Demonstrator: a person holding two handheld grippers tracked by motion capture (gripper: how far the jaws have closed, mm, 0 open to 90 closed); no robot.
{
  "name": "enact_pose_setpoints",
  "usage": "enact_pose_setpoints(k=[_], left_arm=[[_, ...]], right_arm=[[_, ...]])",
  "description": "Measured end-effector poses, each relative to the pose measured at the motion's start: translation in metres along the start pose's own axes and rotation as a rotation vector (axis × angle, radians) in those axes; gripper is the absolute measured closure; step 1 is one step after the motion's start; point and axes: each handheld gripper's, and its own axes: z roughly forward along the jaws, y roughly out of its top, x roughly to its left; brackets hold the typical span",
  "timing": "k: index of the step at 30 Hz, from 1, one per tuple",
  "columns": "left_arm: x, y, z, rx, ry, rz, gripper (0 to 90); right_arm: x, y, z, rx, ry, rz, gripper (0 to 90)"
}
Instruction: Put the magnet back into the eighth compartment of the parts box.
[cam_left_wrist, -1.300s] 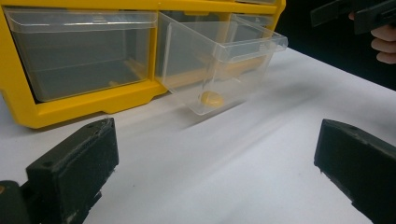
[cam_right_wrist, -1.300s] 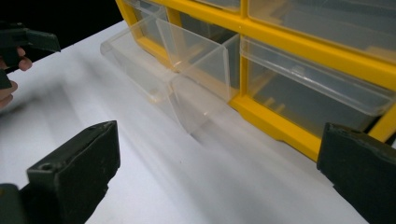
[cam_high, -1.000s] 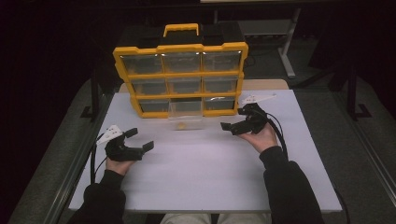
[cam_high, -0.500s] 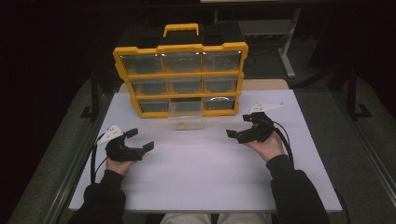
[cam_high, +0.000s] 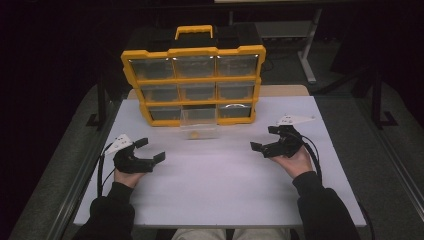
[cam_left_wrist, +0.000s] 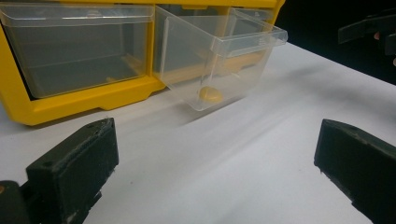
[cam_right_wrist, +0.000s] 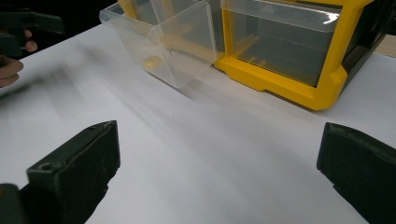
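Comparing with a second ago: right hand-held gripper (cam_high: 270, 140) has drawn back from the front of the yellow drawer organizer (cam_high: 194, 80) toward the person and lower on the white surface (cam_high: 210, 195); jaws spread wide, holding nothing. Left hand-held gripper (cam_high: 149, 151) unchanged in place, resting near the left edge, jaws likewise apart and empty.

Clear drawer (cam_high: 199, 123), bottom row middle, stands pulled out of the organizer, its front overhanging the surface. A small yellow piece (cam_left_wrist: 210, 95) lies on the drawer floor, also seen through the wall in the right gripper view (cam_right_wrist: 152, 61). The other drawers sit flush in their slots.

Judgement: the retreat of the right gripper reads as the end of the pull-out step; the drawer is open and the piece is reachable from above. Either gripper is free to go in. Drawer walls are thin and clear, so a careless approach could nudge the drawer back or tip it.
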Motion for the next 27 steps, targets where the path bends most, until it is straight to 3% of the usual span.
enact_pose_setpoints(k=[10, 14, 23, 27], left_arm=[[0.0, 0.0, 0.0, -0.003, -0.001, 0.0, 0.0], [-0.001, 0.001, 0.0, -0.005, -0.008, 0.005, 0.0], [-0.003, 0.002, 0.001, -0.007, -0.022, 0.003, 0.0], [-0.003, 0.002, 0.002, -0.012, -0.024, 0.004, 0.0]], right_arm=[[0.0, -0.015, -0.016, -0.034, -0.017, 0.011, 0.0], [0.0, -0.023, -0.022, -0.065, -0.057, 0.005, 0.0], [-0.002, -0.041, -0.037, -0.1, -0.09, 0.028, 0.0], [-0.005, -0.048, -0.045, -0.089, -0.121, 0.035, 0.0]])
